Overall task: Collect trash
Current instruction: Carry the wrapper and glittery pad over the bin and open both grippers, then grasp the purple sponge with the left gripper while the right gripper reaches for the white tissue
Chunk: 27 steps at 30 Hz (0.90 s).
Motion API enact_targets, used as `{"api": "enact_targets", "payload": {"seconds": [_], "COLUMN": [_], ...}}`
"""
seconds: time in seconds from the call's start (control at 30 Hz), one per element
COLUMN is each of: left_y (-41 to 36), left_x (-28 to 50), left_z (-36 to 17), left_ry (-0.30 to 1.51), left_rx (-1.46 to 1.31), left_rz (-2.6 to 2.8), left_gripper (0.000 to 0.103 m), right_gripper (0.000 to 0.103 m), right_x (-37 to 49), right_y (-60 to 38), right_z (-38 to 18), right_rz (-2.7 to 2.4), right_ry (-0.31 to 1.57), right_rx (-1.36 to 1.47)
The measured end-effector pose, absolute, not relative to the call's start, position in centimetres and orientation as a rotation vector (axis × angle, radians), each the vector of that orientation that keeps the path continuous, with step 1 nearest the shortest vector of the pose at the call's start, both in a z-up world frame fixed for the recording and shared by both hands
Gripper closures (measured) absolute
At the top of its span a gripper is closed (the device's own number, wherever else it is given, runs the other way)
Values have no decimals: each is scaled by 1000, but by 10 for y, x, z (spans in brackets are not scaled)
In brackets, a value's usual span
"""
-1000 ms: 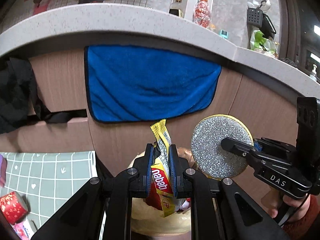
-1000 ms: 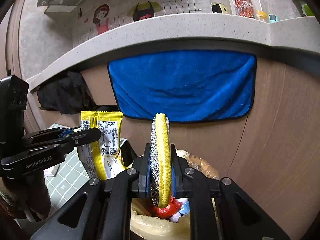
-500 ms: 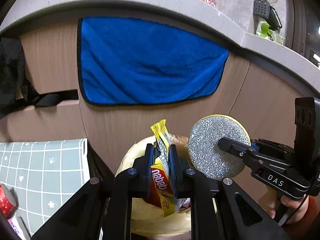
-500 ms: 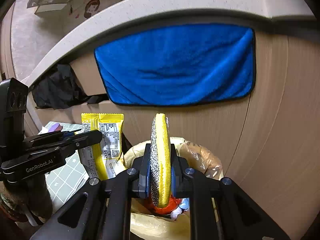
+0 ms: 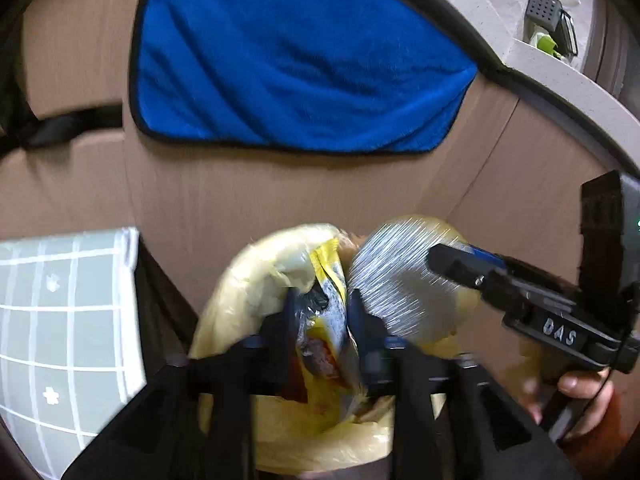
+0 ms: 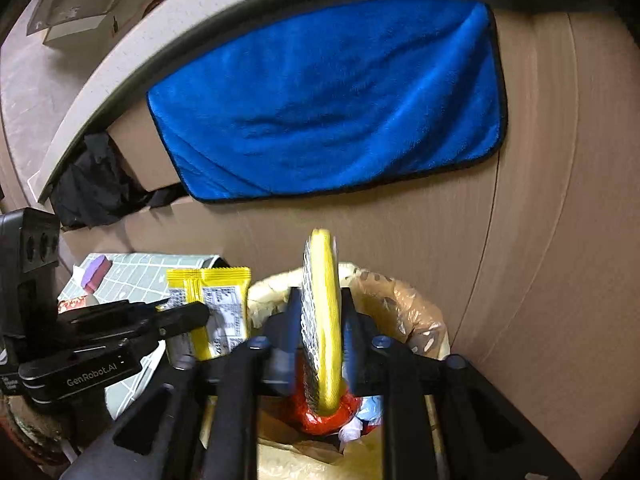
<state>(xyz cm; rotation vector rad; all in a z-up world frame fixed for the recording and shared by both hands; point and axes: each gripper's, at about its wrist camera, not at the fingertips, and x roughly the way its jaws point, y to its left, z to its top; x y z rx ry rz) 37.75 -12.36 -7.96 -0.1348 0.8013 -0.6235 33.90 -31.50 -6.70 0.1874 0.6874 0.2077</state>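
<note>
Both grippers over the lined trash bin (image 6: 416,312). Left gripper (image 5: 322,320) jaws just opened, yellow snack wrapper (image 5: 330,280) loose between them. Right gripper (image 6: 322,320) jaws just opened; round scouring pad (image 6: 322,320) stands on edge in the gap, above the bin's trash.

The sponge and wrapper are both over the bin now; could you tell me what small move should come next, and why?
Probably draw both hand-held grippers back. Left and right have just been opening, and the wrapper and sponge sit loose between the jaws above the lined bin, so both should drop in.
</note>
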Motion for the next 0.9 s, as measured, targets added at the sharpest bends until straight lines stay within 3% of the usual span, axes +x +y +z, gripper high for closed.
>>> {"api": "enact_targets", "payload": {"seconds": [0.03,0.1,0.5,0.73,0.9], "left_y": [-121,-111,-9,132,255], "left_x": [378,376,346,339,367], "left_z": [-80,-76,-34,-17,-41], "left_ry": [807,788,703,633,646], "left_rx": [-145,-165,-176,-211,-313], "left_rz": [-615,-591,-466,-251,-89], "left_gripper": [43,37,29,28,26], "right_gripper": [48,48,48,48,48], "right_x": [338,337,316,321,326], "right_y": [-316,-318,-295,-229,-173], "right_z": [-69,-74,-39,-25,-33], "right_rz": [203,211,169,300,384], "right_ry": [689,698,617,603,632], "right_rx": [198,223,191,156,124]}}
